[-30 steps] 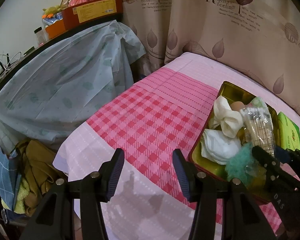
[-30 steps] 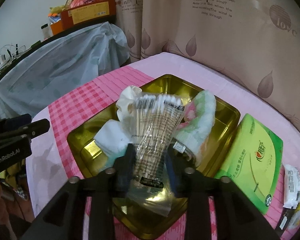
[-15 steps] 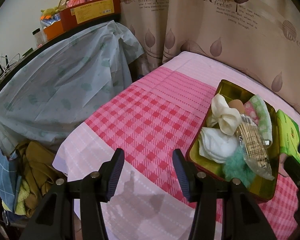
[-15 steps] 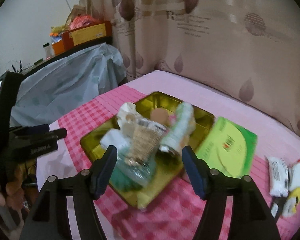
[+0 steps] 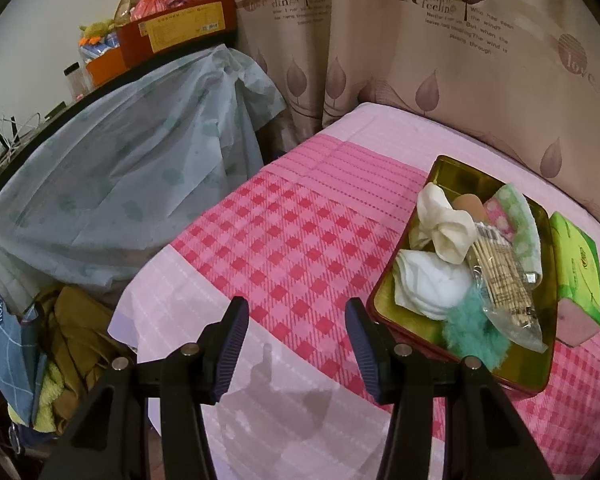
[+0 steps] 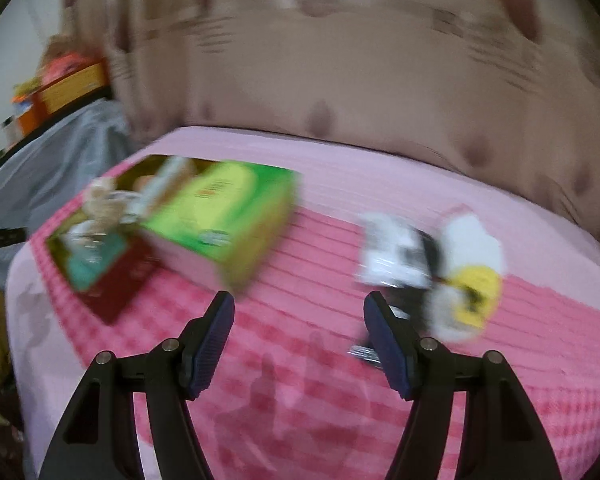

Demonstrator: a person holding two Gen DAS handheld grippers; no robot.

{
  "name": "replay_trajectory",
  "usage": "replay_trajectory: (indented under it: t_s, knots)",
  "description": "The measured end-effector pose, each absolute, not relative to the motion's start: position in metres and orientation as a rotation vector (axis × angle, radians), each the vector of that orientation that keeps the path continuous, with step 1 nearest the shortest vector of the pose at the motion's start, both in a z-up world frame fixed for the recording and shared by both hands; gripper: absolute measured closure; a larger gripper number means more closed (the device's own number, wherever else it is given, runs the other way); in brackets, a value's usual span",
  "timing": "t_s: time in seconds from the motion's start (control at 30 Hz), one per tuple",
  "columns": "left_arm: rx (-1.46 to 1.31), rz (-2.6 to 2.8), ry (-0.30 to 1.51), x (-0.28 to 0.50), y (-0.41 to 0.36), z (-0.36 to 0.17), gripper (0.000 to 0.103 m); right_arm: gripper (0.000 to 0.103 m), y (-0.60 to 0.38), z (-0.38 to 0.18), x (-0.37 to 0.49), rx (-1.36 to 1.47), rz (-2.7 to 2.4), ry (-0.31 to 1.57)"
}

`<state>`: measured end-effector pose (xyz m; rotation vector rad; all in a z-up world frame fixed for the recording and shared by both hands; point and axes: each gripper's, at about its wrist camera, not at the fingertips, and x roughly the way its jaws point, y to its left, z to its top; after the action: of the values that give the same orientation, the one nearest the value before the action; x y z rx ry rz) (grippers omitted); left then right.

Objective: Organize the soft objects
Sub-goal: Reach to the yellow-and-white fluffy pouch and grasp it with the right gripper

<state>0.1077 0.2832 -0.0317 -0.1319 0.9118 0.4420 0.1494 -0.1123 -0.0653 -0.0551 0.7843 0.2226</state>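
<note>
A gold tin tray (image 5: 456, 170) sits on the pink checked bedcover at the right. In it lie a cream cloth bow (image 5: 444, 226), a white folded cloth (image 5: 428, 284), a teal fluffy puff (image 5: 474, 330), a bag of cotton swabs (image 5: 504, 288) and a green-and-pink sponge cloth (image 5: 516, 220). My left gripper (image 5: 296, 330) hangs open over the cover, left of the tray. In the blurred right wrist view my right gripper (image 6: 298, 330) is open and empty over bare cover, between the green tissue pack (image 6: 228, 216) and some small white and yellow packets (image 6: 432, 264).
A pale blue cloth (image 5: 132, 168) drapes furniture at the left, with boxes (image 5: 180, 34) on top. A brown curtain (image 5: 440, 60) hangs behind the bed. Clothes (image 5: 60, 340) are piled at the lower left beyond the bed's edge.
My right gripper let go of the cotton swab bag in the tray, opened, and swung right over the cover towards the packets. The left gripper stayed still.
</note>
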Motion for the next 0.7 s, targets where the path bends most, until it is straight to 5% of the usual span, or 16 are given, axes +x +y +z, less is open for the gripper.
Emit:
replay_trajectory:
  t_s: [0.7]
  knots:
    - [-0.065, 0.485, 0.919, 0.113, 0.278, -0.038, 0.052, 0.029, -0.245, -0.114, 0.209, 0.278, -0.078, 0.870]
